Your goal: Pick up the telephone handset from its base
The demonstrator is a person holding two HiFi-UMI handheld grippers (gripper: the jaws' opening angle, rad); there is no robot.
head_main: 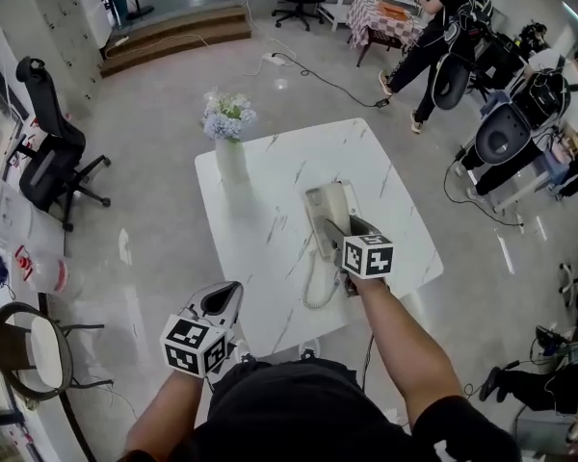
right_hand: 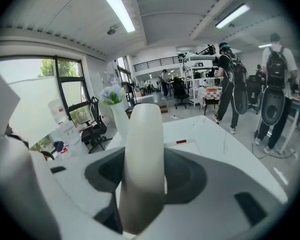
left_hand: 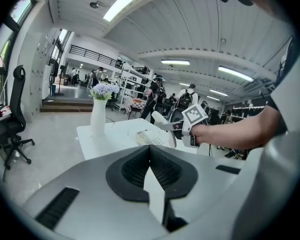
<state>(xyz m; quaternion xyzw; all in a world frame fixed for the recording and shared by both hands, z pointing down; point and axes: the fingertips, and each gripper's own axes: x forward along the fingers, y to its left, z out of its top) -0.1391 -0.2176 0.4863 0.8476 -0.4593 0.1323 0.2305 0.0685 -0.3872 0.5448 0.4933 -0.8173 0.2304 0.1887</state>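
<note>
A cream telephone base [head_main: 326, 203] lies on the white marble table [head_main: 270, 176]. My right gripper [head_main: 339, 233] is shut on the cream handset [right_hand: 142, 159], which stands upright between its jaws. In the left gripper view the handset [left_hand: 161, 121] sits a little above the base [left_hand: 151, 138]. A coiled cord [head_main: 317, 279] hangs from it toward the table's near edge. My left gripper [head_main: 231, 295] hovers shut and holding nothing off the table's near left corner; its jaws [left_hand: 150, 151] point at the phone.
A white vase with pale flowers [head_main: 229, 142] stands at the table's far left. A black office chair [head_main: 48, 152] is on the floor to the left, a round stool [head_main: 29, 349] nearer. People with backpacks [head_main: 443, 27] move at the back right.
</note>
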